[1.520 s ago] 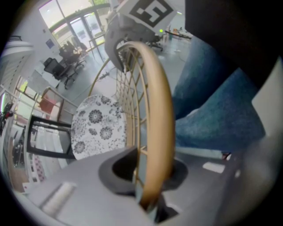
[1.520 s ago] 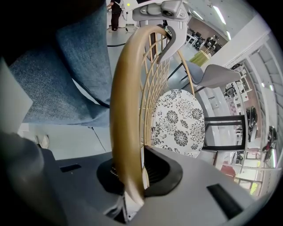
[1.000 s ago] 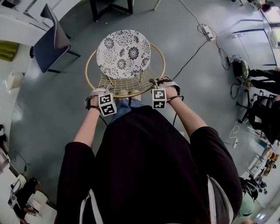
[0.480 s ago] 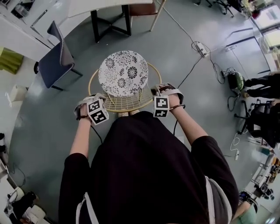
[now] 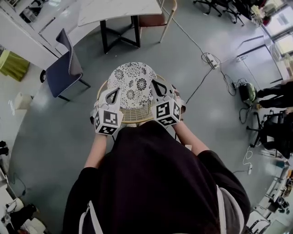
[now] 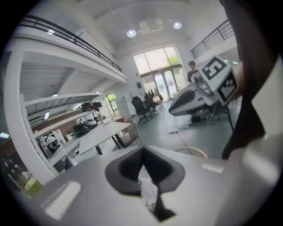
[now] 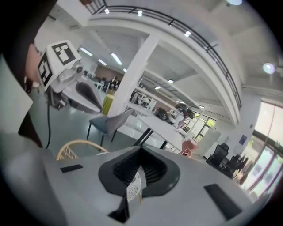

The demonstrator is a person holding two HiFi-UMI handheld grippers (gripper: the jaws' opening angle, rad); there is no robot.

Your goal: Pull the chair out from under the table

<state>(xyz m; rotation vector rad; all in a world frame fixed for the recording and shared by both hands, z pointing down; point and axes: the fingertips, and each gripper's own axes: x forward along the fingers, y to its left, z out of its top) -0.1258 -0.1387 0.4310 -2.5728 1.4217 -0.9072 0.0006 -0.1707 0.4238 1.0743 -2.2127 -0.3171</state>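
Chair (image 5: 132, 80) whole in head view, only rim in gripper views. Two tongs: left tongs (image 5: 113, 93), right tongs (image 5: 156, 85), clenched, empty.

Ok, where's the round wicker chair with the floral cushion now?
Head view, centre: the wicker chair stands just ahead of the person, clear of the white table beyond, dark blue chair to its left.
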